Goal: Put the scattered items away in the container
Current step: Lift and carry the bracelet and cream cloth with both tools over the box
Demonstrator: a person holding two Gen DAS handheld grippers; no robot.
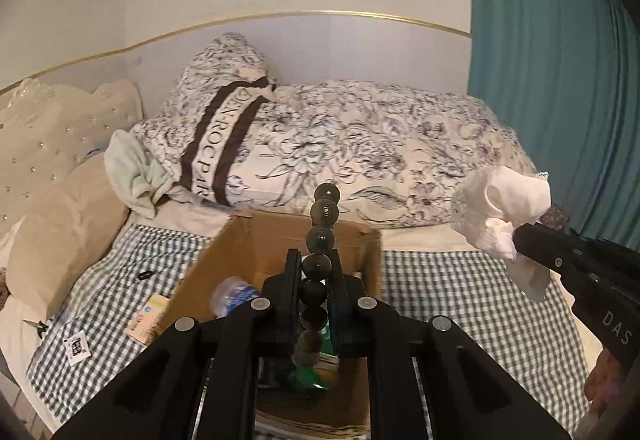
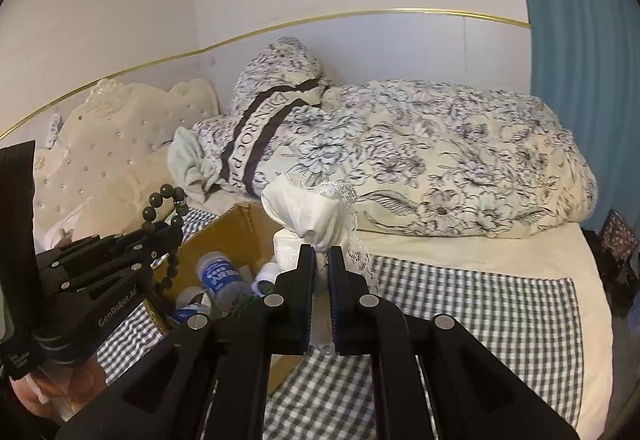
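Checked bedding [image 1: 460, 300] is covering the bed, with a floral duvet [image 1: 380, 152] lying across the upper middle of the frame. At lower centre, the cardboard box [image 1: 256, 240] is standing open, holding a plastic bottle [image 2: 218, 274]. The left tool [image 1: 316, 260] is clamping a string of dark beads [image 1: 320, 240] above the box. At right, the right tool [image 2: 320, 258] is gripping a white lace-trimmed cloth [image 2: 308, 212], just beside the box rim.
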